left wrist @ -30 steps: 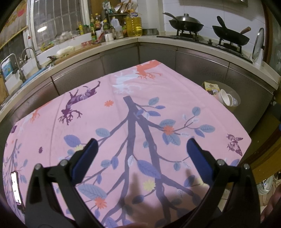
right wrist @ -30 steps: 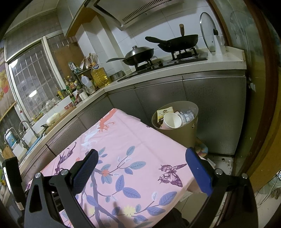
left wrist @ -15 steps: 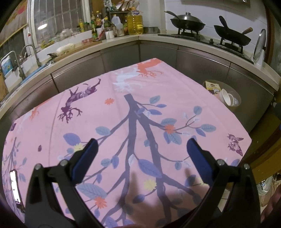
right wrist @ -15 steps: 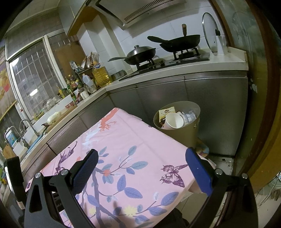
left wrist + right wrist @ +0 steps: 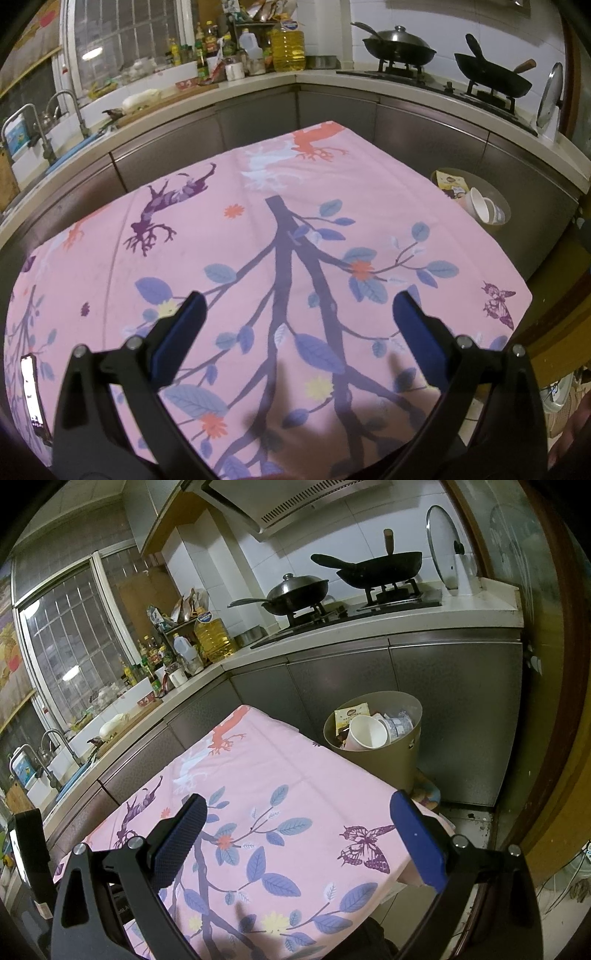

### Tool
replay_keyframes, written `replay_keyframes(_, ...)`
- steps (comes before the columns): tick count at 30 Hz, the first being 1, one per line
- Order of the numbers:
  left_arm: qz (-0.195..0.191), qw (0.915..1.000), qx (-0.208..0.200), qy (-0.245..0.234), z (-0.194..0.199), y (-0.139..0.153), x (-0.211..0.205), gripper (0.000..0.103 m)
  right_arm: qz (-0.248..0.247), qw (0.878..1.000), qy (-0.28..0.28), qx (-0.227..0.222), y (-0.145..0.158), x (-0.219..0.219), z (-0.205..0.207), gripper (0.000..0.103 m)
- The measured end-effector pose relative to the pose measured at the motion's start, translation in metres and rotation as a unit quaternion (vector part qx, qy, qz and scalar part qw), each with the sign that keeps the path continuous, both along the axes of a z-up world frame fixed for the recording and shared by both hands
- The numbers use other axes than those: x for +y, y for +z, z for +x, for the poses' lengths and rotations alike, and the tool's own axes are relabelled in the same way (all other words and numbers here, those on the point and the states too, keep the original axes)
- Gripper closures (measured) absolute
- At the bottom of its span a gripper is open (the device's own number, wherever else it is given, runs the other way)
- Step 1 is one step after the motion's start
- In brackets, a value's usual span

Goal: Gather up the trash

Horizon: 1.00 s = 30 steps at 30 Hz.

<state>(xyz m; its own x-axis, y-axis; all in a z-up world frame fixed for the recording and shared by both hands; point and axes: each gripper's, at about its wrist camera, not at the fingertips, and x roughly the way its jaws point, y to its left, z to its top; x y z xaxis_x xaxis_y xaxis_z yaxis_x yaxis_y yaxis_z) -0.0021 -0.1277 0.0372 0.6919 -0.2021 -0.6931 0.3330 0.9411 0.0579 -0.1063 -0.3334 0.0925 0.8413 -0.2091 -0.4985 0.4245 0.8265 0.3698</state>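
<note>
A tan trash bin [image 5: 384, 753] stands on the floor beyond the table's far right corner, holding a white paper cup [image 5: 367, 733], a yellow packet [image 5: 351, 714] and crumpled wrappers. The left wrist view shows the same bin [image 5: 495, 192] past the table's right edge. The table wears a pink cloth [image 5: 280, 236] printed with branches and leaves; no loose trash shows on it. My left gripper [image 5: 295, 317] hovers open over the near part of the cloth, nothing between its fingers. My right gripper [image 5: 295, 823] is open too, above the cloth's right side and short of the bin.
Grey cabinets and a counter [image 5: 258, 85] wrap the table's far sides, with bottles, a sink [image 5: 55, 122] and two woks on a stove [image 5: 351, 602]. A phone [image 5: 31, 391] is at the cloth's left edge. Bare floor [image 5: 469, 816] lies right of the bin.
Both views have shifted only slightly; the counter and bin drifted a little in frame. Both grippers stay open and empty.
</note>
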Motion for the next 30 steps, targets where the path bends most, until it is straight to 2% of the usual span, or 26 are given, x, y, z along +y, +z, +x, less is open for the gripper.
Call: replay_keyframes(30, 0.002, 1.0000, 0.003, -0.001, -0.0001, -0.0023, -0.0005, 0.006, 0.001, 1.000, 0.000, 0.001, 0.0005, -0.0001, 0.0001, 0.007)
